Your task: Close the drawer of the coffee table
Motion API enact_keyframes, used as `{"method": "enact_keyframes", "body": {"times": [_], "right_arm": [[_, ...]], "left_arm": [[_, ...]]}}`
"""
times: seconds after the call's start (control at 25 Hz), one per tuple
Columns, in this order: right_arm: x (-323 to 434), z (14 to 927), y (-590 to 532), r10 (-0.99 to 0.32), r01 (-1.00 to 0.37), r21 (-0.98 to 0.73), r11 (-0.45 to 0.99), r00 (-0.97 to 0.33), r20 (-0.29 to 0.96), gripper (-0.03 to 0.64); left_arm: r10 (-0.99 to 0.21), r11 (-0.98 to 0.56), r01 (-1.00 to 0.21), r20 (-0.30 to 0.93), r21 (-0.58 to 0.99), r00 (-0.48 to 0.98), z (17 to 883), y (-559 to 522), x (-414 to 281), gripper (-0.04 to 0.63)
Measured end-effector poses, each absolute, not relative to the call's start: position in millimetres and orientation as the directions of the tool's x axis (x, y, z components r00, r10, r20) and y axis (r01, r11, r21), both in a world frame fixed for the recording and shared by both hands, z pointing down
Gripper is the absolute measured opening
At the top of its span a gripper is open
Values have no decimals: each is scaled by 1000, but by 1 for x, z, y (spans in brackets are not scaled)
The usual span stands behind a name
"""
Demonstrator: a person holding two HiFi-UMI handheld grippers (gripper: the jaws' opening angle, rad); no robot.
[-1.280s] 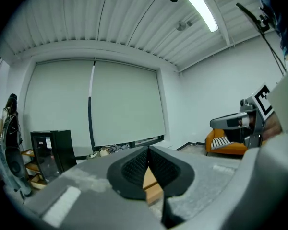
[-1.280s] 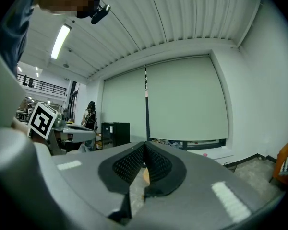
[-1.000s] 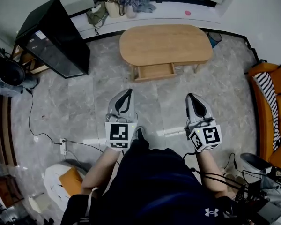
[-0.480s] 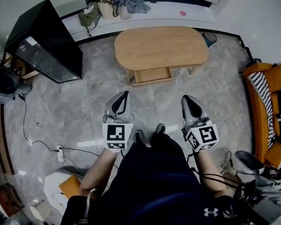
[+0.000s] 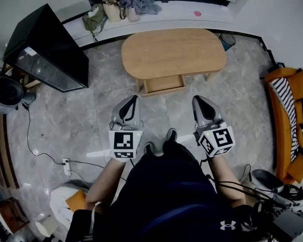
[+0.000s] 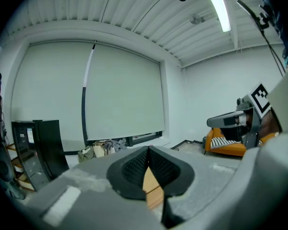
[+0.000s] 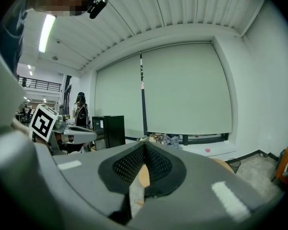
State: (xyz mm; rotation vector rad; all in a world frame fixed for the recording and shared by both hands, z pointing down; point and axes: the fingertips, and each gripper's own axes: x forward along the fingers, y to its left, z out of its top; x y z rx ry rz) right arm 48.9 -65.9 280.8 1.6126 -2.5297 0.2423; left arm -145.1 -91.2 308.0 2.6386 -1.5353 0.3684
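Head view, open drawer (image 5: pixel 164 83) under coffee table (image 5: pixel 174 52), ahead of left gripper (image 5: pixel 133 99) and right gripper (image 5: pixel 197 100), jaws pressed together, empty

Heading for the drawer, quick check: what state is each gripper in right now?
Left gripper: jaws closed, holding nothing.
Right gripper: jaws closed, holding nothing.

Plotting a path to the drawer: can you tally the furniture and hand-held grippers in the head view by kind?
table: 1
drawer: 1
black cabinet: 1
orange sofa: 1
hand-held grippers: 2, left hand-held gripper, right hand-held gripper
Total: 6
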Motion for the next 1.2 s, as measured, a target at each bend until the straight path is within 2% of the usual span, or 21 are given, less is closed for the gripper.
{"method": "enact_keyframes", "body": {"times": [0.44, 1.2], "right_arm": [[77, 314, -95, -864, -897, -100, 430, -441, 245, 2], [143, 380, -161, -806, -868, -157, 471, -496, 322, 2]], "left_arm": [[-831, -511, -856, 300, -77, 468, 326, -108, -107, 2], [-848, -402, -910, 416, -97, 330, 381, -139, -72, 2]]}}
